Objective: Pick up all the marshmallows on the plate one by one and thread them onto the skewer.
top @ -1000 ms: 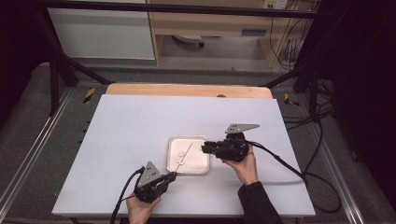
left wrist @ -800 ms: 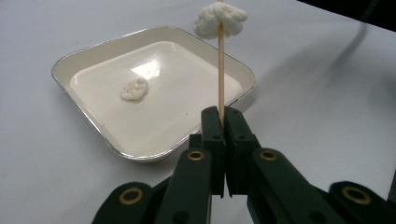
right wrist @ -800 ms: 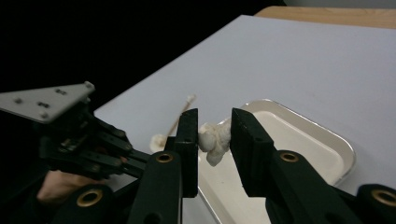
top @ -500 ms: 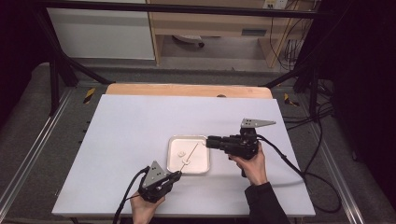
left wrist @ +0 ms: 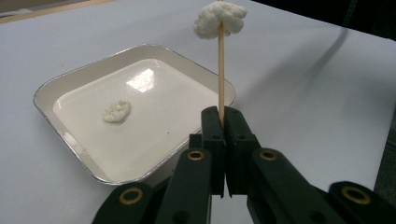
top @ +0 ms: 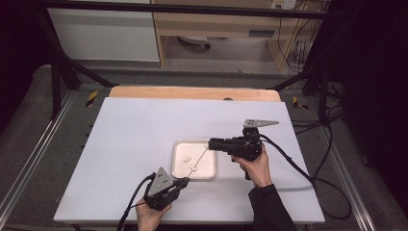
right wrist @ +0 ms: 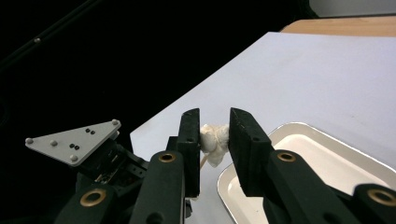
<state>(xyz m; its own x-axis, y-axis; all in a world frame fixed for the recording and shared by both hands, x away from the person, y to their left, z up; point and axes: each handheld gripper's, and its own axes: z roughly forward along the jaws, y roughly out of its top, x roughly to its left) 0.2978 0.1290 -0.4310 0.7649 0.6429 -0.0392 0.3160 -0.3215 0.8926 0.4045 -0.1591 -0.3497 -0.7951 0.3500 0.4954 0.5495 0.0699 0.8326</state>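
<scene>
Near the table's (top: pixel 144 125) front edge, a skewer (left wrist: pixel 221 79) is kept clamped by the left gripper (left wrist: pixel 223 115), with one cauliflower piece (left wrist: pixel 220 18) threaded on it. A second piece (left wrist: pixel 116 111) is left in the tray (left wrist: pixel 60 86). The right gripper (right wrist: pixel 215 135) is scarcely shifted, and its grip cannot be told.

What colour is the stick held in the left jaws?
Pale tan wood; the skewer shows best in the left gripper view, with a white cauliflower-like piece on its tip.

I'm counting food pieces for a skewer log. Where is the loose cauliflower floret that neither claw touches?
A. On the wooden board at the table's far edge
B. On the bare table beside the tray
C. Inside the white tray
C: in the left gripper view the loose cauliflower floret lies on the floor of the white tray, apart from the skewer.
</scene>
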